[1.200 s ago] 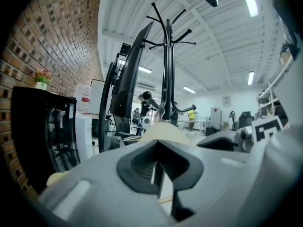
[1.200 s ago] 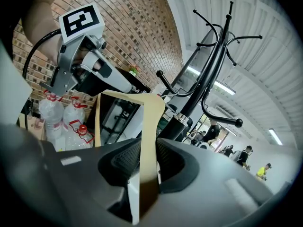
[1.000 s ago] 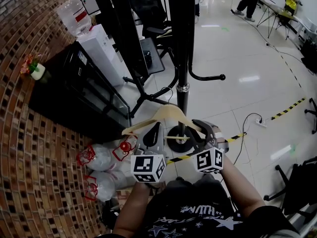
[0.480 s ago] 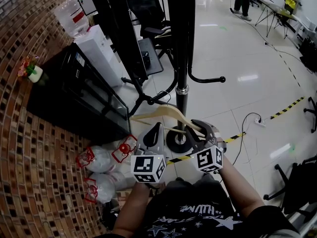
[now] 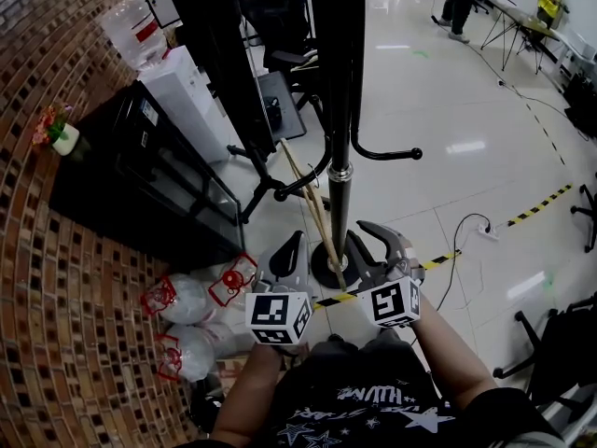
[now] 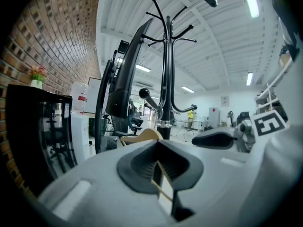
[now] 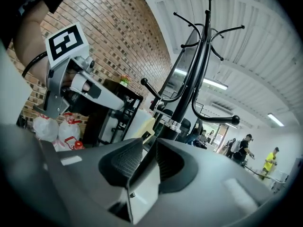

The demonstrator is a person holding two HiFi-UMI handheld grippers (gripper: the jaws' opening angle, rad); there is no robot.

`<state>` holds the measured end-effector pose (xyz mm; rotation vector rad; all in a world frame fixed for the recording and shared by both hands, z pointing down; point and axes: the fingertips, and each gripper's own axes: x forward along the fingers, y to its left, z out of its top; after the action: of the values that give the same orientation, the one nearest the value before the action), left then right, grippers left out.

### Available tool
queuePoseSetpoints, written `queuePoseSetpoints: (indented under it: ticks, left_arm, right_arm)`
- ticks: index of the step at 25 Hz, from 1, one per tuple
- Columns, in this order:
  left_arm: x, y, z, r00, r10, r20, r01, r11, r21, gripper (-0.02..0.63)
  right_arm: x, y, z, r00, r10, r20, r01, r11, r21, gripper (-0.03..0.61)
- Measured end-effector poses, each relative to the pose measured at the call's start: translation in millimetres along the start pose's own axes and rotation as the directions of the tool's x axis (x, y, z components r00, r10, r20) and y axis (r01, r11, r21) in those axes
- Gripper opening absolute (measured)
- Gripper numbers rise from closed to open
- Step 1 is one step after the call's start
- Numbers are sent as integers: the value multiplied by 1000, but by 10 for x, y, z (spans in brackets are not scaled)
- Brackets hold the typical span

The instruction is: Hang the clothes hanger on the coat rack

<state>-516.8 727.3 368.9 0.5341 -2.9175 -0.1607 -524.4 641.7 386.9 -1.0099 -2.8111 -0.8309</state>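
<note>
- Along the left of the head view runs a brick wall (image 5: 56, 278). The rest is a pale tiled floor (image 5: 466, 185) crossed by a yellow-and-black tape stripe (image 5: 546, 202).
- Straight ahead of both tongs stands the coat rack (image 5: 342, 110), a black pole on a round base (image 5: 326, 267) with curved, ball-tipped arms.
- Against the wall sits a black cabinet (image 5: 140, 175), with a white water dispenser (image 5: 196, 96) beside it.
- On the floor near the cabinet lie clear plastic bags (image 5: 187, 297) with red at their necks.
- The hanger (image 5: 303, 189), of pale wood, is off the rack and in the air. From above it shows edge-on, slanting from the tongs up and away just left of the pole. It passes close to a lower arm of the rack but hangs on none.
- The left tongs (image 5: 295, 241) are closed down to a narrow slit, and the hanger's thin bar (image 6: 162, 186) crosses inside it. The hanger's curved shoulder shows just past their tips.
- The right tongs (image 5: 366, 245) stand partway apart and have just been closing. The hanger's pale wood (image 7: 147, 126) sits at their tips, though I cannot tell whether the pads press on it.
- On the cabinet top stands a small pot of flowers (image 5: 63, 133).
</note>
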Motion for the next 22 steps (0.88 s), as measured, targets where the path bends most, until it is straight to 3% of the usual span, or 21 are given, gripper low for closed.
queuePoseSetpoints:
  ticks: [13, 22]
  left_arm:
    - [-60, -256, 290, 999, 12, 45, -11, 1000, -6, 5]
    - [-46, -469, 515, 997, 28, 78, -27, 1000, -13, 5]
  right_arm:
    - [-175, -287, 501, 996, 8, 86, -12, 999, 52, 66]
    - [-333, -277, 733, 987, 65, 147, -67, 998, 7, 12]
